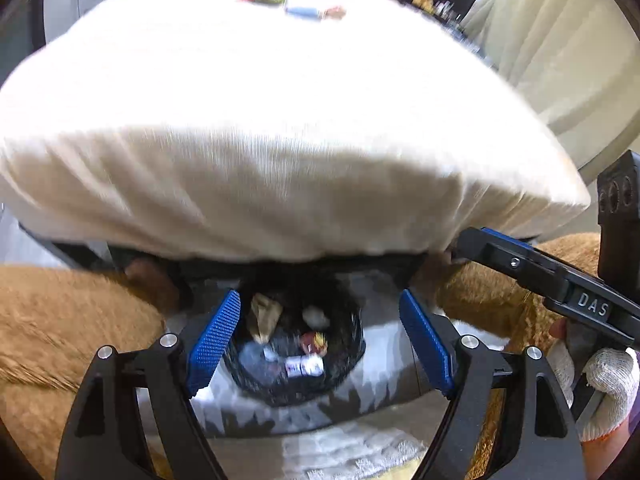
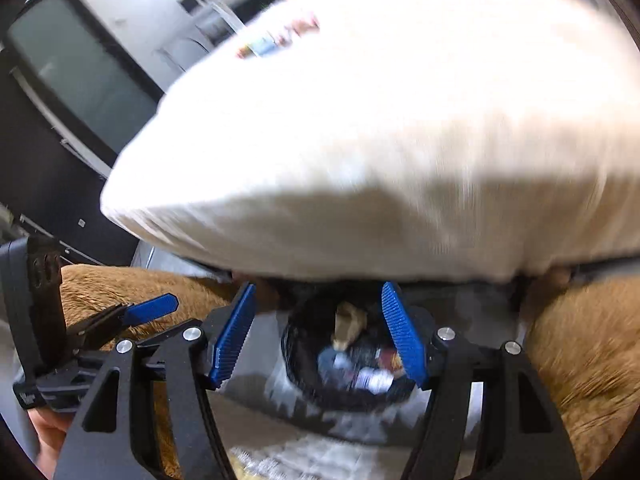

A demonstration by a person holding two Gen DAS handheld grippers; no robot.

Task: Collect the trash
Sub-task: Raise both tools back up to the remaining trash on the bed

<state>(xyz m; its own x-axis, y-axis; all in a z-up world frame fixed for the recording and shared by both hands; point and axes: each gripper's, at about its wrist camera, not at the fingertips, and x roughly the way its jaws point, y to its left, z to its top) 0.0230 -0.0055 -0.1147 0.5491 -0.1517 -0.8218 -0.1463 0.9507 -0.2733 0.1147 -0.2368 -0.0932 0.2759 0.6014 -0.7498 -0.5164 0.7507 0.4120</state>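
Note:
A black-lined trash bin [image 1: 296, 352] stands on the floor below a white-covered table [image 1: 260, 120]; it also shows in the right wrist view [image 2: 348, 364]. It holds a brown paper scrap [image 1: 262, 316], a white crumpled piece, a red wrapper [image 1: 314, 340] and a white label piece. My left gripper [image 1: 320, 340] is open and empty above the bin. My right gripper [image 2: 318, 336] is open and empty above the same bin; its finger shows in the left wrist view [image 1: 516, 256]. Colourful wrappers [image 1: 292, 4] lie on the far part of the table.
Brown fluffy fabric [image 1: 60, 312] lies on both sides of the bin. A dark TV screen [image 2: 80, 72] stands left of the table. Cream curtains [image 1: 560, 40] hang at the right. A pale patterned rug [image 1: 340, 452] lies under the grippers.

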